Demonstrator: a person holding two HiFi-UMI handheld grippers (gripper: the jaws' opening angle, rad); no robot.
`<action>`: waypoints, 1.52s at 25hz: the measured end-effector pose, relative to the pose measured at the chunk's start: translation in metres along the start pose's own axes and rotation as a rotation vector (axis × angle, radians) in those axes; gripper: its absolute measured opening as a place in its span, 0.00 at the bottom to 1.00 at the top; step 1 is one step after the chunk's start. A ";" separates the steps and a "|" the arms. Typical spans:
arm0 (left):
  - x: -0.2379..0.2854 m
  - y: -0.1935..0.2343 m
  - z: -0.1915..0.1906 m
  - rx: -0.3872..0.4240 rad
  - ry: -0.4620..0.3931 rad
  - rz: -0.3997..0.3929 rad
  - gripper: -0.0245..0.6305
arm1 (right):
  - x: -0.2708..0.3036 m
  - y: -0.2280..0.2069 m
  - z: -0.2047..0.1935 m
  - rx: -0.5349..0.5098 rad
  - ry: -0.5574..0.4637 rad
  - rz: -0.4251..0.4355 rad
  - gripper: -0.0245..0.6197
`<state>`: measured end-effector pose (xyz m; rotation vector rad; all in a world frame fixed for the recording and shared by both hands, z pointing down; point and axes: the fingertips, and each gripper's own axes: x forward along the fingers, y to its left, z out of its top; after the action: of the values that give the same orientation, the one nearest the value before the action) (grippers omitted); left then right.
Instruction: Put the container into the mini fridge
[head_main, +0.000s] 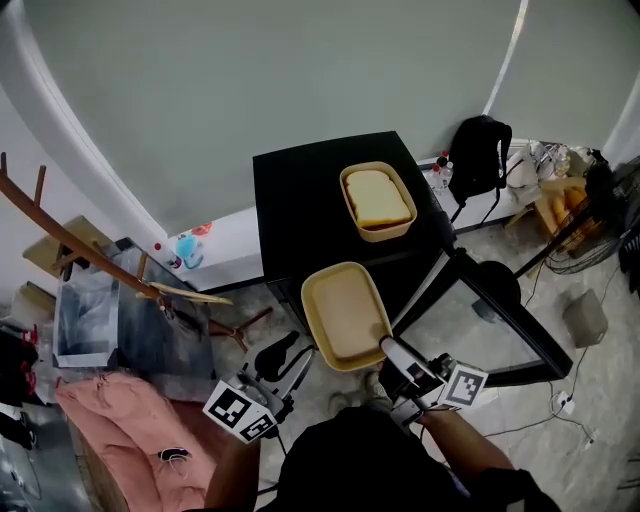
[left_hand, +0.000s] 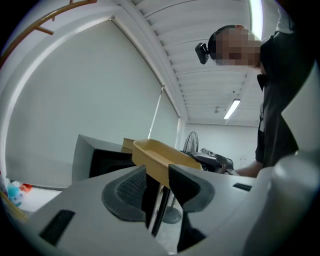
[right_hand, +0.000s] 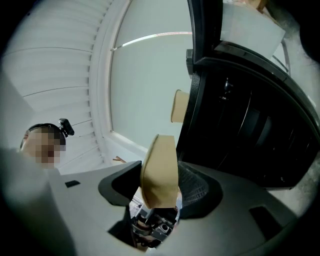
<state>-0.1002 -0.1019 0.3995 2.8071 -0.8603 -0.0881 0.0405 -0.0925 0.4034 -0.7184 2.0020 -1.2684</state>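
Because the right gripper (head_main: 388, 348) clamps only one rim of the container (head_main: 345, 310), with the left gripper (head_main: 283, 358) ajar and empty, the container may pivot loose.

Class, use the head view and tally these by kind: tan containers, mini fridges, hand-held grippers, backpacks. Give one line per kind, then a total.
Tan containers: 2, one on the fridge top, one held in front of it
Mini fridge: 1
Grippers: 2, left gripper and right gripper
Backpack: 1
Total: 6
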 end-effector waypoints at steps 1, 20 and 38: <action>0.001 -0.003 -0.003 -0.009 -0.002 -0.003 0.25 | -0.005 -0.002 -0.001 -0.001 -0.003 -0.003 0.41; -0.023 -0.007 -0.044 -0.068 0.052 0.046 0.25 | -0.030 -0.103 0.000 0.108 -0.107 -0.200 0.41; -0.040 0.015 -0.045 -0.059 0.077 0.164 0.25 | 0.034 -0.167 0.021 0.159 -0.100 -0.280 0.41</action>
<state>-0.1364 -0.0835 0.4467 2.6550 -1.0469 0.0189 0.0521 -0.1927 0.5428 -0.9888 1.7406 -1.5014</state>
